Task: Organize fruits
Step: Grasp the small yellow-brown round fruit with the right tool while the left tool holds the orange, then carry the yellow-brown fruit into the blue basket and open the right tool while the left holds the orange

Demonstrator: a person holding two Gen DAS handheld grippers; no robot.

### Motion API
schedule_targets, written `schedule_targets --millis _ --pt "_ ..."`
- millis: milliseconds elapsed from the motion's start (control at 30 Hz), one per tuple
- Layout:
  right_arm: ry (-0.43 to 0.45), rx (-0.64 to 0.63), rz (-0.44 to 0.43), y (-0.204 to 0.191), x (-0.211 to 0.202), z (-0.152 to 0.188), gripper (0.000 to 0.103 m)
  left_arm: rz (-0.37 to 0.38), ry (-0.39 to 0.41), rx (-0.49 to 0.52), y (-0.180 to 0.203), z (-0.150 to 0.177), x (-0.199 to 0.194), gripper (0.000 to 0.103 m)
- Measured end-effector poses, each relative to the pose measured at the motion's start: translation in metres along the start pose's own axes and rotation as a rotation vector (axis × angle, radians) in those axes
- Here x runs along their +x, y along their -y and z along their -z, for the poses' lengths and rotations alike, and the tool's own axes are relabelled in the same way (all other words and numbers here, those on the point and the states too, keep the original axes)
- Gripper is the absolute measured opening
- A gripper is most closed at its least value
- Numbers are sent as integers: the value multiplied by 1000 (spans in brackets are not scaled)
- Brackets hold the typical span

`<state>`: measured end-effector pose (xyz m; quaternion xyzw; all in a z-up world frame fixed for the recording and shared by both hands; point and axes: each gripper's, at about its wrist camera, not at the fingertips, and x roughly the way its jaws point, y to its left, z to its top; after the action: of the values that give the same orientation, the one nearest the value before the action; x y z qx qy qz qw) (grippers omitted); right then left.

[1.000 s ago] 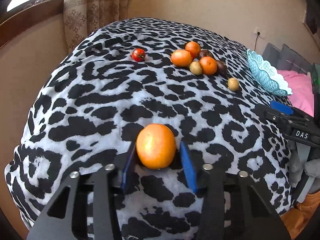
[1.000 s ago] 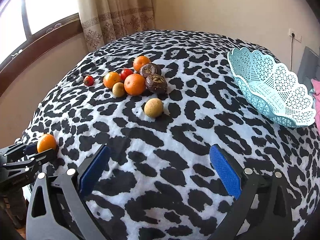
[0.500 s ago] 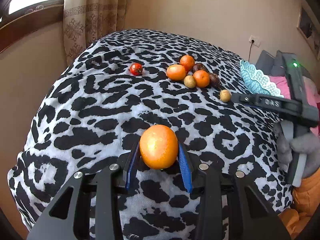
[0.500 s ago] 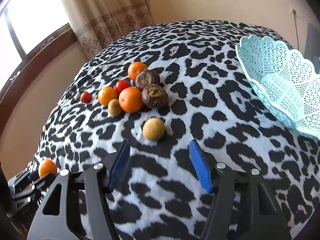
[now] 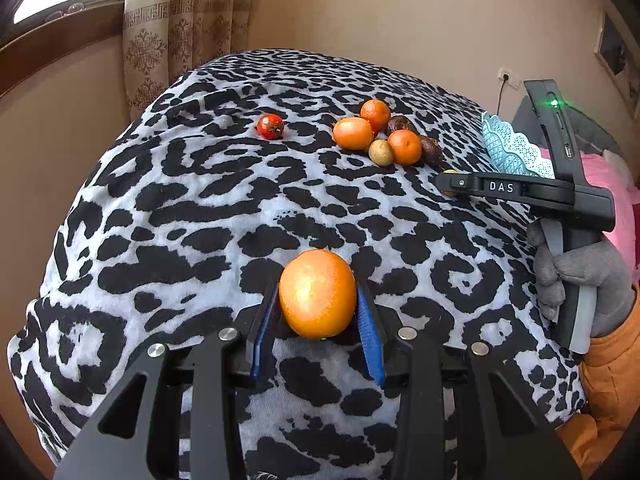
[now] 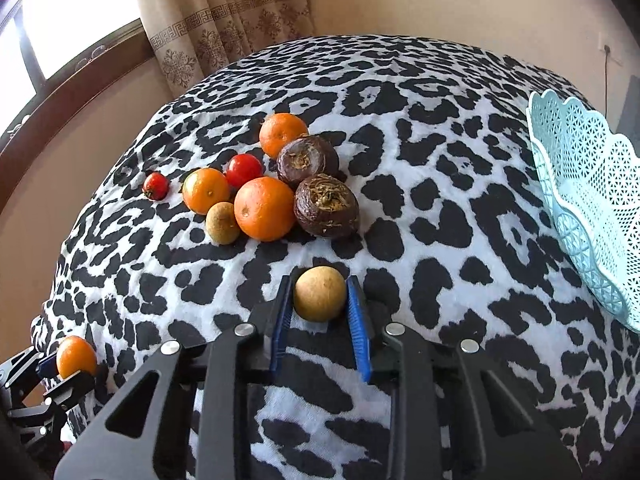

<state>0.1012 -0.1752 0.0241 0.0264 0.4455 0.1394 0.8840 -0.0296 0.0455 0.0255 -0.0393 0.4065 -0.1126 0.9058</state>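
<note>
the left gripper point(image 5: 318, 322) pinches a large orange point(image 5: 317, 294) between its blue pads, near the close edge of the leopard-print cloth point(image 5: 200, 208) that covers the table. the right gripper point(image 6: 320, 318) has just been closing, and its pads now sit against both sides of a small tan round fruit point(image 6: 320, 294) resting on the cloth.

just beyond that fruit lies the cluster: two dark brown wrinkled fruits point(image 6: 326, 205) side by side, a big orange point(image 6: 264, 214) touching the nearer one, a smaller tan fruit point(image 6: 222, 223) pressed to its left, another orange point(image 6: 206, 190), a red tomato point(image 6: 244, 169) behind it, and one more orange point(image 6: 282, 134) at the back. a smaller tomato point(image 6: 155, 186) sits a little apart to the left. bare cloth separates the pile from the pinched fruit.

the pale blue lattice basket point(image 6: 580, 200) stands well apart on the right, tilted with its rim up — open cloth between it and the right gripper. a curtain point(image 6: 224, 20) hangs behind the table. in the left wrist view a grey-gloved hand point(image 5: 576, 276) with an orange sleeve point(image 5: 608, 364) grips the right tool's handle.
</note>
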Motion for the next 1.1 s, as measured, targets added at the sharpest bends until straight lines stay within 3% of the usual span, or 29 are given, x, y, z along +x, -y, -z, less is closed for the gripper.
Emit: schedule_targets --millis 333,700,900,1100 --pt "75 26 -25 7 -27 -1 28 -25 11 5 1 -4 -2 38" --pt "230 75 -21 26 -87 -7 28 -49 68 26 9 -17 -20 38" --pt "332 117 83 54 -118 -9 28 -80 100 32 14 -27 -30 38" --pt "369 204 153 99 -131 -7 28 -162 135 56 22 -40 -35 38"
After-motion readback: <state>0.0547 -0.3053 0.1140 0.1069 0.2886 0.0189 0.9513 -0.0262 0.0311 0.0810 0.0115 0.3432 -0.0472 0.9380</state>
